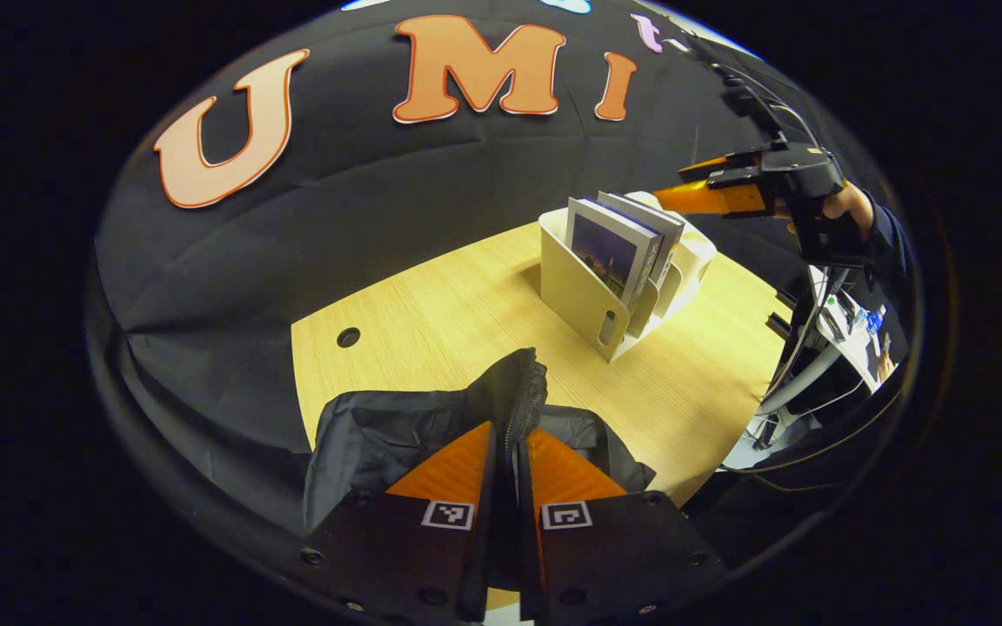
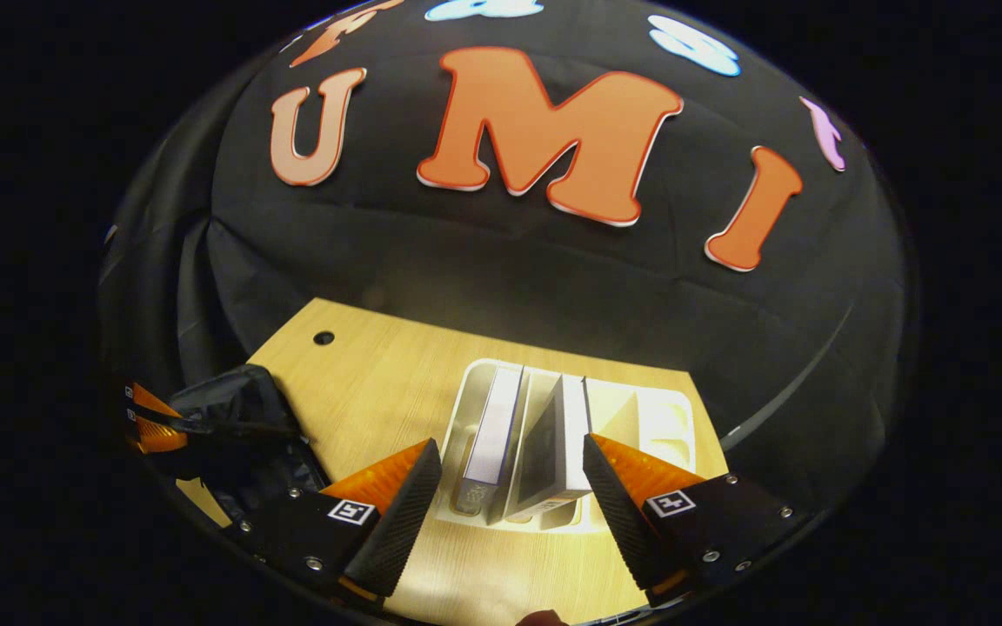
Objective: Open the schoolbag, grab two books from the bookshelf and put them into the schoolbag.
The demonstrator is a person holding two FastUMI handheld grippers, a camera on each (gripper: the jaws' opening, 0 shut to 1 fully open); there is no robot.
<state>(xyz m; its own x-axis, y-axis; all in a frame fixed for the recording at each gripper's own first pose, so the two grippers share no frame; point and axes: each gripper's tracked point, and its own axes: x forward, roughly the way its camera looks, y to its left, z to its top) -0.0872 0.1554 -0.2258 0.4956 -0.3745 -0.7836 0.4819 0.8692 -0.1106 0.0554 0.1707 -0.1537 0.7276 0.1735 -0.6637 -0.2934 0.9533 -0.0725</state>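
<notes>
Orange left tongs (image 1: 505, 452) pinch schoolbag (image 1: 501, 396) — right tongs (image 2: 510, 487) wide above books (image 2: 523, 435).

The bench (image 1: 466, 304) was made of light wood with thin lines running along it. It had a small round hole (image 1: 348, 336) near its far corner. A black cloth wall (image 2: 553, 287) hung right behind it.

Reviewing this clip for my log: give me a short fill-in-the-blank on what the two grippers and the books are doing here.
1. The left gripper is shut on a fold of the black ____.
2. The right gripper hovers with its fingers ____ above the bookshelf.
3. The number of books standing in the bookshelf is ____.

Missing words: schoolbag; open; two
</notes>
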